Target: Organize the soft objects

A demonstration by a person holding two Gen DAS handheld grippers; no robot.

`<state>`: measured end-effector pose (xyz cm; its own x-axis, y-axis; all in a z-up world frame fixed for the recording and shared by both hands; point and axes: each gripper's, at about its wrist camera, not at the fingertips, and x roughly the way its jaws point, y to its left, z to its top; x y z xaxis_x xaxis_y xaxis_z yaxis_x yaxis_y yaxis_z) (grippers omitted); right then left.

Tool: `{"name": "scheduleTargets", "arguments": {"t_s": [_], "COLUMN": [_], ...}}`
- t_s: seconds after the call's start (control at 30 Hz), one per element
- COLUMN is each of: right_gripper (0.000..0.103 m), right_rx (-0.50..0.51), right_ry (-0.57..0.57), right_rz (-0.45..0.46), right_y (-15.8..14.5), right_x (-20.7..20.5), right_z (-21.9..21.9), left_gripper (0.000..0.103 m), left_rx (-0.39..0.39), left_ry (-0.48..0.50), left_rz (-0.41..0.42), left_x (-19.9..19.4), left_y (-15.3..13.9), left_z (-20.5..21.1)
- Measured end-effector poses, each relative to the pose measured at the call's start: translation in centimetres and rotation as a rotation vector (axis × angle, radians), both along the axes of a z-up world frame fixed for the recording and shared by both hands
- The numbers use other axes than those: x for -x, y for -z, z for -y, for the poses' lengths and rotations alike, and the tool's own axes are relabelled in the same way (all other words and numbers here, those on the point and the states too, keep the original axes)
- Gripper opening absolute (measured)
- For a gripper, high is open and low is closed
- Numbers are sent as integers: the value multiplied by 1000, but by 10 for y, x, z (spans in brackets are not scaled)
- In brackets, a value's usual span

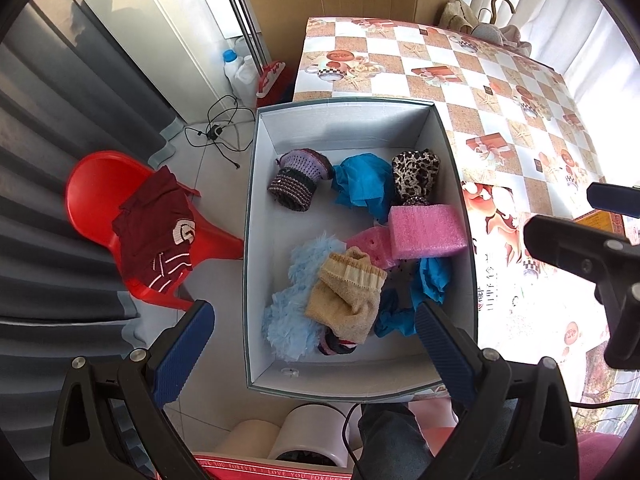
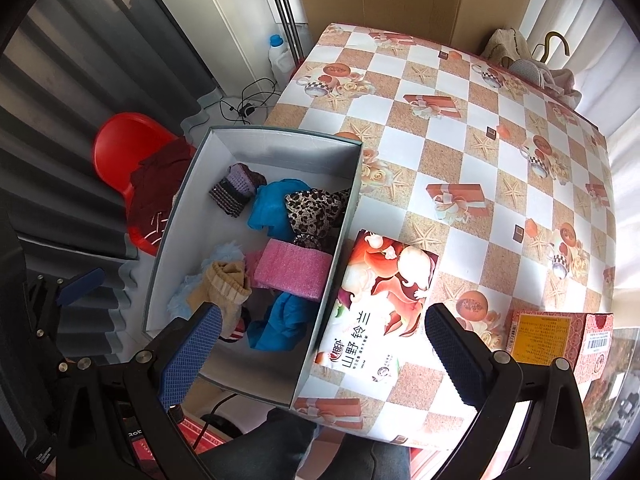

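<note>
Tissue pack (image 2: 376, 300) beside box (image 2: 320, 300) (touching)

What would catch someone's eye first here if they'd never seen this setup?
Probably the open grey box at the table's left edge, filled with soft things: a pink foam block, blue cloth, a tan sock. Next, the red chair on the floor left of it, with a maroon garment on it.

box (image 2: 256, 132) on surface's (image 2: 460, 152) left edge | socks (image 1: 344, 292), foam (image 1: 426, 230), cloths inside box | tissue pack (image 2: 384, 292) just right of box | chair (image 1: 92, 196) left, on floor
</note>
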<state>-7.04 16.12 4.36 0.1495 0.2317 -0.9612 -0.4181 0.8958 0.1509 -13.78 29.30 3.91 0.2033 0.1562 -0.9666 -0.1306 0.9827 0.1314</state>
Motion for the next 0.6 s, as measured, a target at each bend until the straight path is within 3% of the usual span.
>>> {"name": "scheduleTargets", "arguments": {"t_s": [0.6], "right_gripper": [102], "right_rx": [13], "right_ry": [22], "right_rz": [27], "right_y": [-6], "right_x": [7], "right_z": [3], "left_gripper": [101], "left_rx": [-5], "left_ry": [43], "left_rz": [18], "left_x": [-1], "left_y": [-7], "left_z": [7]}}
